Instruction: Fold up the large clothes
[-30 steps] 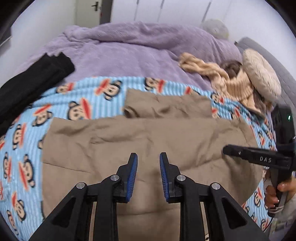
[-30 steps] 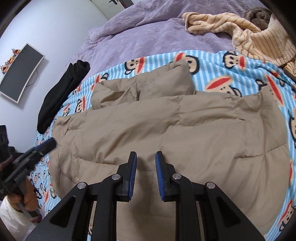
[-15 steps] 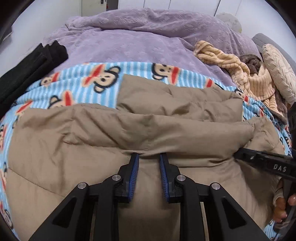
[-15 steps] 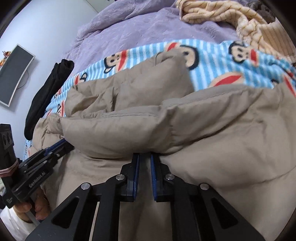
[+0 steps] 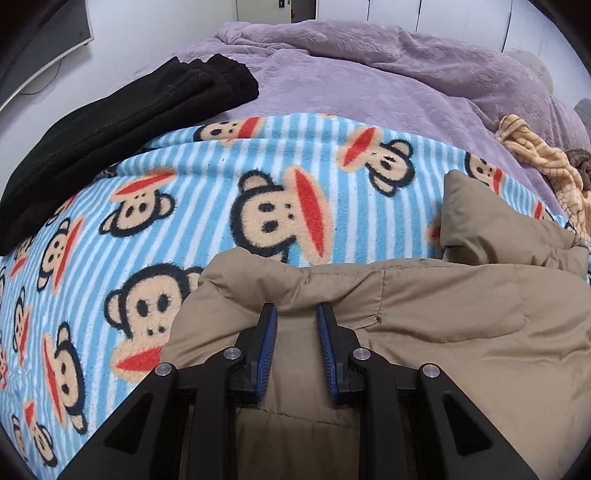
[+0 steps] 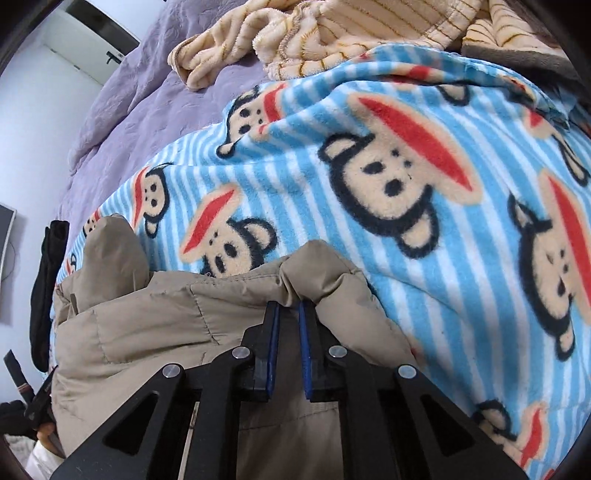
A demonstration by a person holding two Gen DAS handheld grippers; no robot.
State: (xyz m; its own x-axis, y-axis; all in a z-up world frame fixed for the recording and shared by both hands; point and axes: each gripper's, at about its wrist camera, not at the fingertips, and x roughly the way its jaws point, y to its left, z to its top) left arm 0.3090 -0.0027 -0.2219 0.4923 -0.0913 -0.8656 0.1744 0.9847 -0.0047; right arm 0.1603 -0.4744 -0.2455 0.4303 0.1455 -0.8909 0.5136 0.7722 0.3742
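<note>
I judge the fold about half done: the one tan jacket (image 5: 424, 332) lies doubled on the monkey blanket (image 5: 258, 177), and squaring it up is left. My left gripper (image 5: 294, 314) has its fingers parted around the folded edge; whether they pinch, I cannot tell. My right gripper (image 6: 289, 310) is clenched on the jacket's edge. One black garment (image 5: 122, 110) lies at ten o'clock.

My bed (image 5: 369, 85) wore a purple cover. A curved screen (image 5: 44, 40) hung on the pale wall (image 6: 33, 122). White doors (image 5: 273, 9) stood beyond.
</note>
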